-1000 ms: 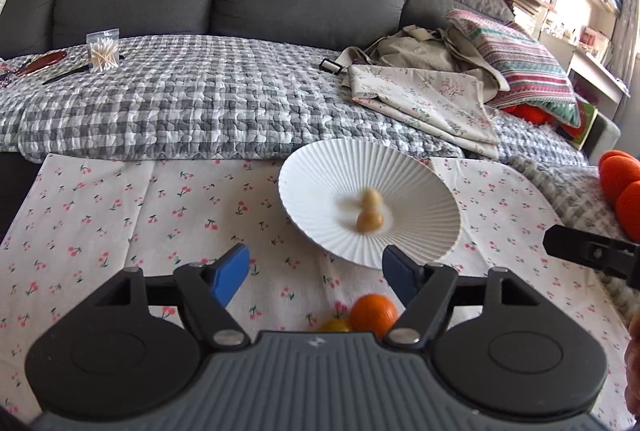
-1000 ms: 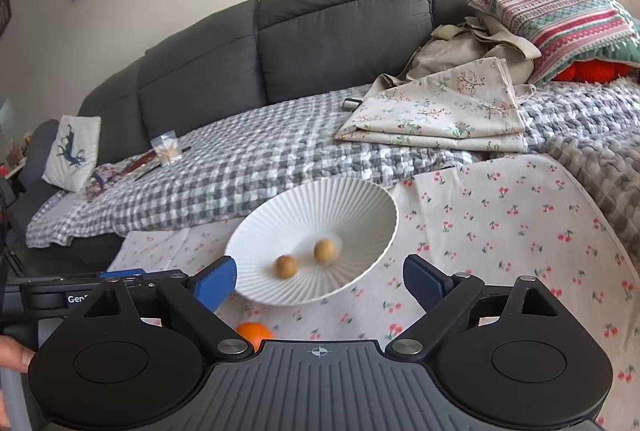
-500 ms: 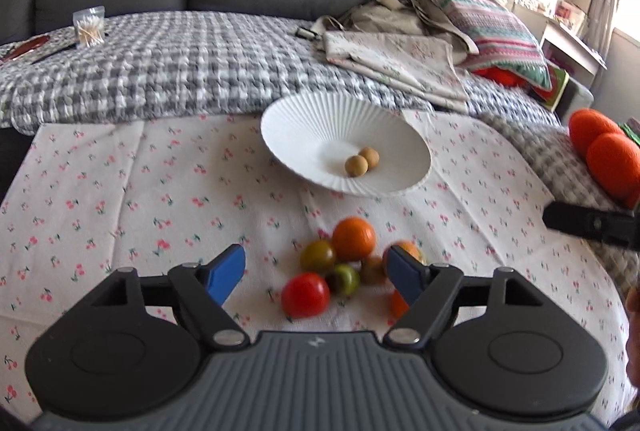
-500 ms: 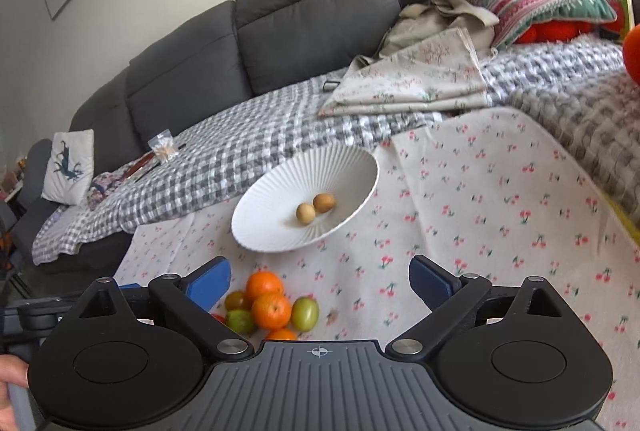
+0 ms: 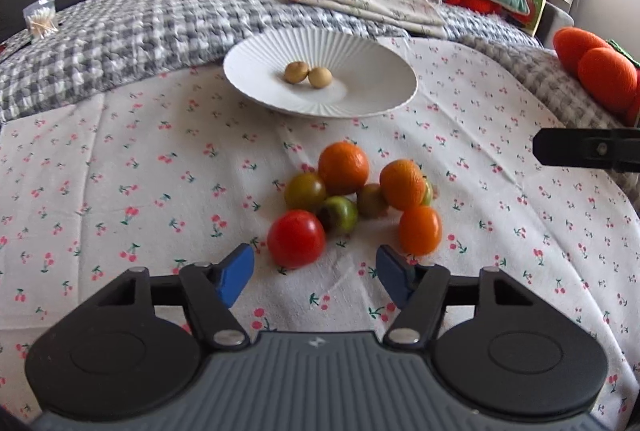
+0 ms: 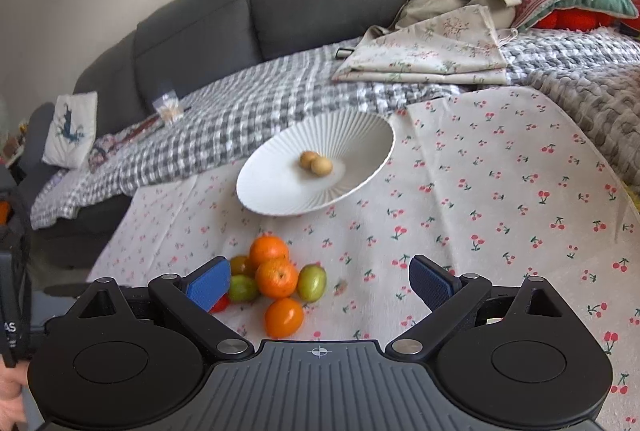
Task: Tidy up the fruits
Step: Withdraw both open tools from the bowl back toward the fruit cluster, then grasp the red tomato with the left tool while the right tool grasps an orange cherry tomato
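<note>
Left wrist: fruits [image 5: 352, 207] clustered, loose.

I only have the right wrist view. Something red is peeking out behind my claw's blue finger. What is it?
Observer: It's a whole red tomato. The left wrist view shows it in full, at the near edge of the fruit pile.
Operator: Is the left claw ready for it?
Observer: The left claw is open and empty. The tomato sits just ahead of its gap and nothing is touching it.
Operator: Is anything hidden behind the oranges?
Observer: Yes, a brownish-green fruit is tucked between the far orange and the orange next to it.
</note>
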Action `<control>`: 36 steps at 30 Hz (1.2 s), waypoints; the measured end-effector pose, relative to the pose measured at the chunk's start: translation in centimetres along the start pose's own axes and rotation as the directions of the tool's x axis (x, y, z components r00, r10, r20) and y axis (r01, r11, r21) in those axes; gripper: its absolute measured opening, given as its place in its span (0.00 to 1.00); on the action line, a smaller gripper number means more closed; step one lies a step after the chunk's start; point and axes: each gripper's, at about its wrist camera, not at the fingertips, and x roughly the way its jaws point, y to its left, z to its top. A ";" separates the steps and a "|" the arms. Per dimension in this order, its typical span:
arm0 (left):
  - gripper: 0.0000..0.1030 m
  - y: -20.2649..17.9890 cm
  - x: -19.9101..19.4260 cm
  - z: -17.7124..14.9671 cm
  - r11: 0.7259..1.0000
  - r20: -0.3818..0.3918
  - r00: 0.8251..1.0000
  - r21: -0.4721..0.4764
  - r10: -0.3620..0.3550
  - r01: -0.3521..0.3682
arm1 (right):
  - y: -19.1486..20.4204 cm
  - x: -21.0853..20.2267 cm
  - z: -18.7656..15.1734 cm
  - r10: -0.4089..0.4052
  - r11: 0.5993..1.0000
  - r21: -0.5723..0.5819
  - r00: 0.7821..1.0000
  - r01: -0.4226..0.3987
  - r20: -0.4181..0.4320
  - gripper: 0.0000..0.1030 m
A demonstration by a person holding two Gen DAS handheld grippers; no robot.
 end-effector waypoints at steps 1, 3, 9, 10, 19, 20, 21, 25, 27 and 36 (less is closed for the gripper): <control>0.61 0.0 0.3 0.0 1.000 -0.005 1.000 -0.002 -0.003 0.003 | 0.0 0.1 0.0 0.001 1.000 0.001 1.000 -0.001 -0.004 0.94; 0.57 -0.1 0.8 0.0 1.000 -0.009 1.000 0.007 -0.002 0.002 | 0.0 0.2 -0.1 0.001 1.000 0.002 1.000 -0.001 -0.011 0.94; 0.42 -0.7 1.9 -0.1 0.997 -0.011 0.999 0.068 0.041 -0.041 | -0.2 0.8 -0.3 -0.001 1.000 0.004 0.999 0.001 -0.049 0.94; 0.40 -0.5 2.0 0.0 0.997 -0.013 0.999 0.065 0.044 -0.043 | -0.3 1.0 -0.4 -0.004 1.000 0.004 0.999 0.004 -0.053 0.94; 0.31 -0.1 2.2 0.0 0.998 -0.017 0.999 0.054 0.044 -0.043 | -0.4 1.2 -0.5 -0.007 1.000 0.007 0.998 0.007 -0.070 0.94; 0.30 -0.1 2.2 0.1 0.998 -0.019 0.999 0.049 0.043 -0.042 | -0.4 1.3 -0.6 -0.006 1.000 0.006 0.997 0.006 -0.075 0.94; 0.30 0.0 2.1 0.1 0.998 -0.022 0.999 0.042 0.045 -0.044 | -0.4 1.4 -0.6 -0.004 1.000 0.004 0.997 0.004 -0.080 0.94; 0.30 0.7 0.9 0.5 0.999 -0.008 0.999 0.003 0.041 -0.041 | -0.2 2.1 -1.0 0.004 1.000 -0.008 0.994 -0.005 -0.111 0.94; 0.30 1.2 0.0 0.7 0.999 0.012 0.999 -0.028 0.039 -0.039 | 0.1 2.4 -1.2 0.011 1.000 -0.022 0.992 -0.014 -0.126 0.94; 0.30 2.5 -1.4 1.3 0.993 0.058 0.997 -0.104 0.057 -0.051 | 2.8 4.2 -2.6 0.054 0.989 -0.124 0.983 -0.077 -0.176 0.93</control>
